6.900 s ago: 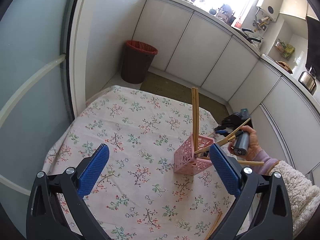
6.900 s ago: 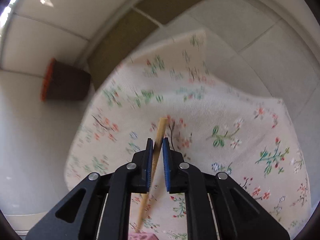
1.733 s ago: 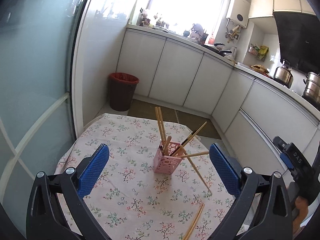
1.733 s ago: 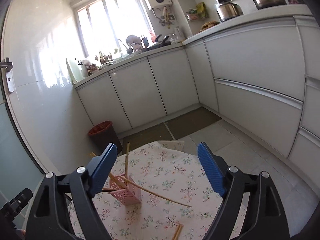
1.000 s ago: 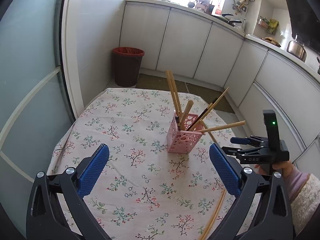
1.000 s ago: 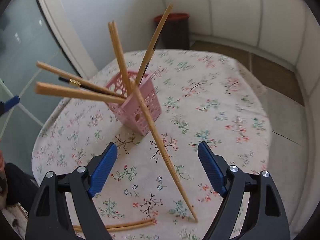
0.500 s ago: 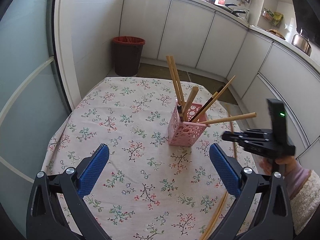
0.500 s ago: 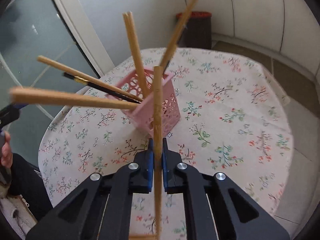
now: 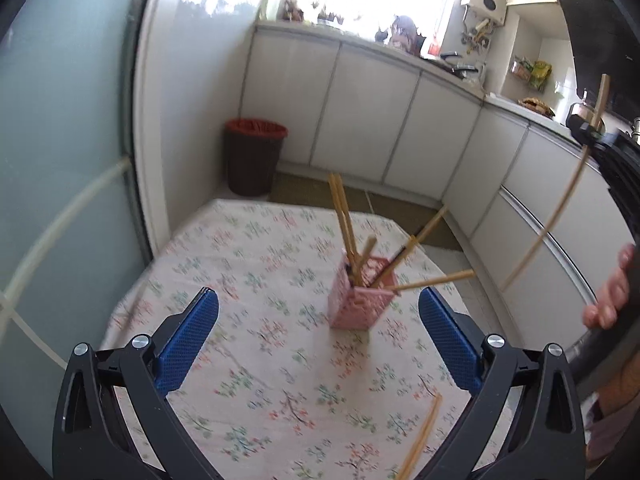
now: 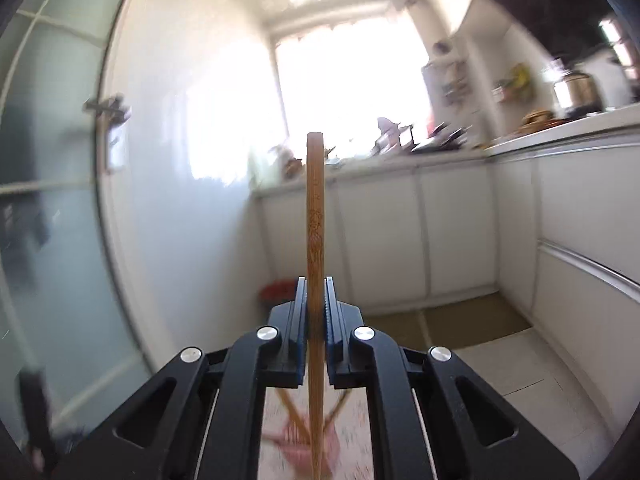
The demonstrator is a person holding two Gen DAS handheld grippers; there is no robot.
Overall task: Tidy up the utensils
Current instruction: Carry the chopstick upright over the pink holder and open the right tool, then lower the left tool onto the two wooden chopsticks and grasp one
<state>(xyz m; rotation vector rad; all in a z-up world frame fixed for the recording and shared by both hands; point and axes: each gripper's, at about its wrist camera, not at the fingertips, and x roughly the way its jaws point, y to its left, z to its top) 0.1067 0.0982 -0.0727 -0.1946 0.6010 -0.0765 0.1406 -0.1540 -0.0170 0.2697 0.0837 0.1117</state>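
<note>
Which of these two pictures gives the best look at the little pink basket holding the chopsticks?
The left wrist view. There the pink basket stands whole on the flowered tablecloth, chopsticks fanning out of it, though slightly blurred. The right wrist view shows only a smeared pink patch low between the arms of the right gripper, behind the chopstick it holds.

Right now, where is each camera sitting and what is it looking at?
Left wrist: on the open left gripper, looking down at the floral table and pink holder; the person's right hand shows.
Right wrist: on the right gripper, facing the kitchen window, shut on a chopstick.
Both show the pink holder, that chopstick and the red bin.
</note>
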